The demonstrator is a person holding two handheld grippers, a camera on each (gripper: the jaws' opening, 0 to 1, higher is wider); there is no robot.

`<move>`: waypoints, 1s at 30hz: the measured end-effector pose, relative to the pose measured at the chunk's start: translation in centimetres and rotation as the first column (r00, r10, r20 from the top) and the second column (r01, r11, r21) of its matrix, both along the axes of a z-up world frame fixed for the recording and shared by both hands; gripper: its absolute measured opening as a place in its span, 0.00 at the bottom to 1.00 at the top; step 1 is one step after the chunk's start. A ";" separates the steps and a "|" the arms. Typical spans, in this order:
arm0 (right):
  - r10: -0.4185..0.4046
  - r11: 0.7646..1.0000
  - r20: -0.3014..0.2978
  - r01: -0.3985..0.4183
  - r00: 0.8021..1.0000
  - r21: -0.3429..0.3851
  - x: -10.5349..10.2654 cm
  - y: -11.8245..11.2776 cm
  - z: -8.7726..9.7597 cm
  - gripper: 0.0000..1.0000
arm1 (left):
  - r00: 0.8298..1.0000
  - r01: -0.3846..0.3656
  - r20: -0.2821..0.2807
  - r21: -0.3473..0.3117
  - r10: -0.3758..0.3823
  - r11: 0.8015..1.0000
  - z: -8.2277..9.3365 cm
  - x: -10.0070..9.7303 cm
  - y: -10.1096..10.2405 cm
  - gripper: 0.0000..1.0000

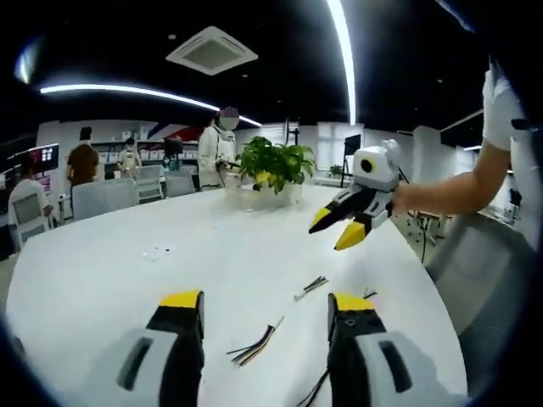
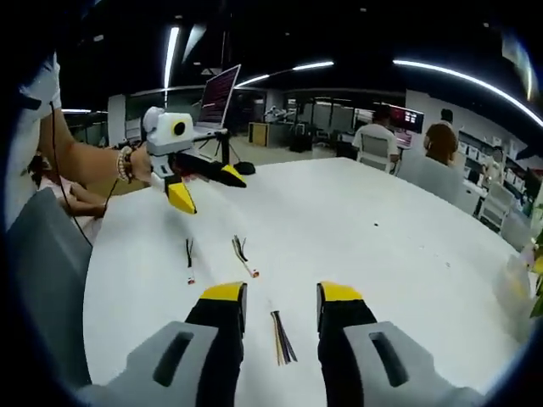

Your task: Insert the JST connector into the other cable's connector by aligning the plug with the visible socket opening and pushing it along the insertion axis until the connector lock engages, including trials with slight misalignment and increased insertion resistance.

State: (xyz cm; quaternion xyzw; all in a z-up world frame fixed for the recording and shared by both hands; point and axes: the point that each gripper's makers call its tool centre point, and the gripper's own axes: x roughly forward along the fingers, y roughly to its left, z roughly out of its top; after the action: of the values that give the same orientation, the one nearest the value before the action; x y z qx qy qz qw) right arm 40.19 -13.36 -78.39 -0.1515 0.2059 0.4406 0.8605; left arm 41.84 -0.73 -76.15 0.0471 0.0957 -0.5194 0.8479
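Hovering above the white worktop point(image 1: 127, 280), the left tongs point(image 1: 265, 307) and the right tongs point(image 2: 280, 297) are both standing spread and gripping nothing. One multi-wire cable point(image 1: 254, 346) is lying on the worktop between the left jaws, a second cable point(image 1: 312, 287) is lying just beyond it, and a third short dark lead point(image 2: 189, 259) is lying further toward the person. Judging from this, no pickup, alignment or insertion is yet taking place; the whole mating sequence is remaining to be done.
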 end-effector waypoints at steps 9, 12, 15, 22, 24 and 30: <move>0.053 0.998 -0.056 -0.055 0.997 -0.032 0.7 0.8 -3.0 0.23 | 0.998 0.060 -0.028 0.037 -0.059 0.998 -3.5 1.4 -2.4 0.43; 0.061 0.997 -0.074 -0.064 0.995 -0.039 1.1 1.0 -3.9 0.22 | 0.996 0.084 -0.044 0.051 -0.082 0.995 -4.5 1.1 -3.0 0.35; 0.069 0.996 -0.087 -0.073 0.994 -0.048 1.2 1.2 -4.8 0.20 | 0.994 0.100 -0.047 0.067 -0.097 0.993 -5.4 1.0 -3.5 0.22; 0.078 0.994 -0.117 -0.086 0.990 -0.063 1.5 1.4 -6.3 0.16 | 0.990 0.134 -0.056 0.116 -0.128 0.984 -7.5 0.8 -4.2 0.20; 0.084 0.994 -0.117 -0.092 0.990 -0.064 1.5 1.4 -6.5 0.14 | 0.989 0.137 -0.069 0.110 -0.130 0.984 -7.5 0.7 -4.5 0.16; 0.093 0.993 -0.134 -0.102 0.987 -0.064 1.2 1.4 -6.9 0.13 | 0.987 0.147 -0.077 0.112 -0.139 0.983 -7.6 0.5 -5.0 0.15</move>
State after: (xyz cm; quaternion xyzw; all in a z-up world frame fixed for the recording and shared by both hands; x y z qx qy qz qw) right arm 41.38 -11.92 -85.27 -0.1625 0.2696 0.4837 0.8166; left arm 42.36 -5.71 -83.72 0.0858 0.1514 -0.5736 0.8004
